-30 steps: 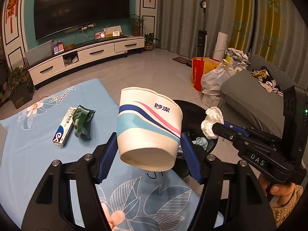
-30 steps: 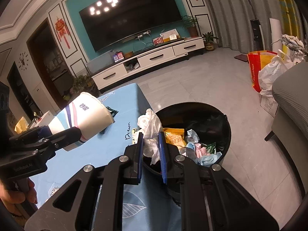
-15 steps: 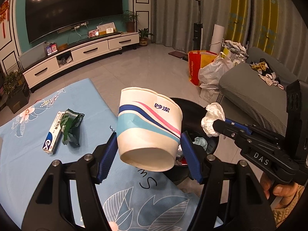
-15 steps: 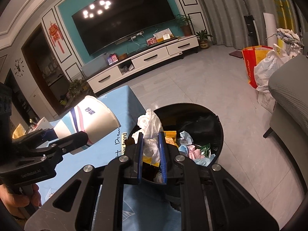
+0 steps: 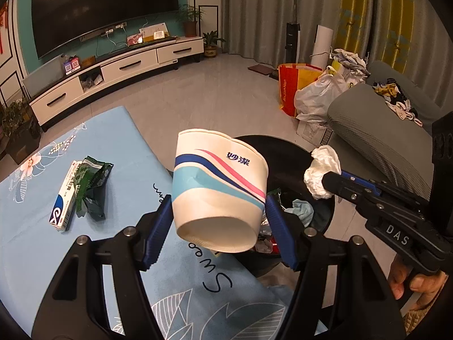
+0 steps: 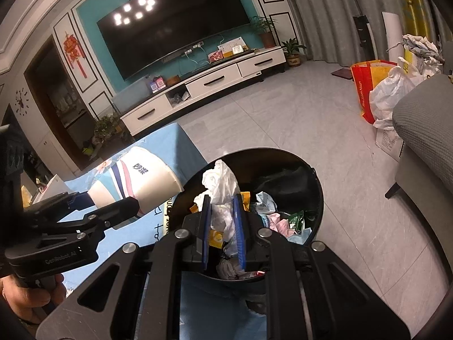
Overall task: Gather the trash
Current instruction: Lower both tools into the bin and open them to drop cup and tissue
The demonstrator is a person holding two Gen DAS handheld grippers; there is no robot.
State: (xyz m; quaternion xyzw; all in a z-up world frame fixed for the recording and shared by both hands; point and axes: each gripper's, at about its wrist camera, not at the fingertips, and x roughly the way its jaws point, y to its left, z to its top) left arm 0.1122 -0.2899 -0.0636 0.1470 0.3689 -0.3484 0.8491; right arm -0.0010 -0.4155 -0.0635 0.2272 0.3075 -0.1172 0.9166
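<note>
A paper cup (image 5: 219,195) is clamped between the blue pads of the left gripper (image 5: 219,221), which is angled downward over the edge of a blue cloth (image 5: 119,153). The cup is held on its side, its base turned toward the camera and its rim pointing away. In the right wrist view the same cup (image 6: 141,181) is seen at the left, with its rim just beside the edge of a black bin (image 6: 317,195), and the hand (image 6: 25,297) gripping the left tool's handle is partly seen at the lower left.

The right gripper (image 6: 222,226) is pinched on a crumpled white tissue (image 6: 222,187), its pads nearly together with the wad bulging out above them. It is tilted down and held over the open bin, which already holds wrappers and other tissues. From the left wrist view the tissue (image 5: 322,170) is seen at the tip of the right tool, above the bin (image 5: 283,153), and fingers of the right hand (image 5: 416,286) are wrapped around its handle.

On the cloth, a small box (image 5: 63,198) and a green wrapper (image 5: 92,181) are lying side by side, touching, well apart from the bin.
</note>
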